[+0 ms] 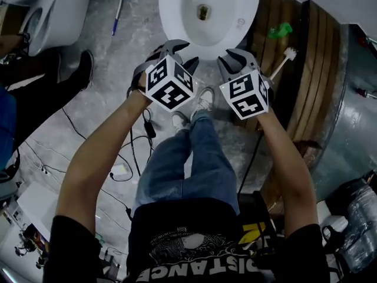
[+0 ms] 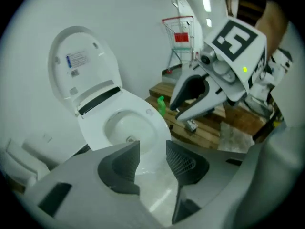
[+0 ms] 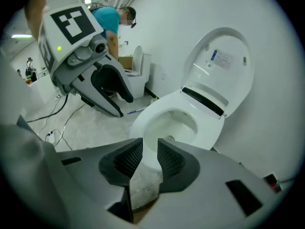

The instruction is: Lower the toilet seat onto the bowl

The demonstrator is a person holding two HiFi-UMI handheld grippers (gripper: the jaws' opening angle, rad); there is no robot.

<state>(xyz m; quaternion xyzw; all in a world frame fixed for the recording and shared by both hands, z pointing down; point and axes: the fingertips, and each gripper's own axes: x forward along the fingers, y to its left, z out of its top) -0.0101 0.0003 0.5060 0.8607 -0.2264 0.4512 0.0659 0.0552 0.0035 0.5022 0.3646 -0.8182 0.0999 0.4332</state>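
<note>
A white toilet bowl point(image 1: 206, 10) stands just ahead of my feet, its rim bare. In the left gripper view its raised seat and lid point(image 2: 83, 66) stand upright above the bowl point(image 2: 131, 125); I cannot tell seat from lid. The right gripper view shows the same upright part point(image 3: 221, 63) behind the bowl point(image 3: 167, 123). My left gripper point(image 1: 184, 53) hovers before the bowl's front edge, open, with nothing between its jaws point(image 2: 152, 151). My right gripper point(image 1: 228, 61) hangs beside it, open with a narrow gap and empty point(image 3: 150, 156). Neither touches the toilet.
A second toilet point(image 1: 41, 10) stands at the far left. A wooden pallet point(image 1: 312, 69) with a green bottle point(image 1: 281, 29) and a toilet brush point(image 1: 283, 61) lies right of the bowl. Cables point(image 1: 126, 152) run over the floor. A person point(image 3: 112, 25) bends over behind.
</note>
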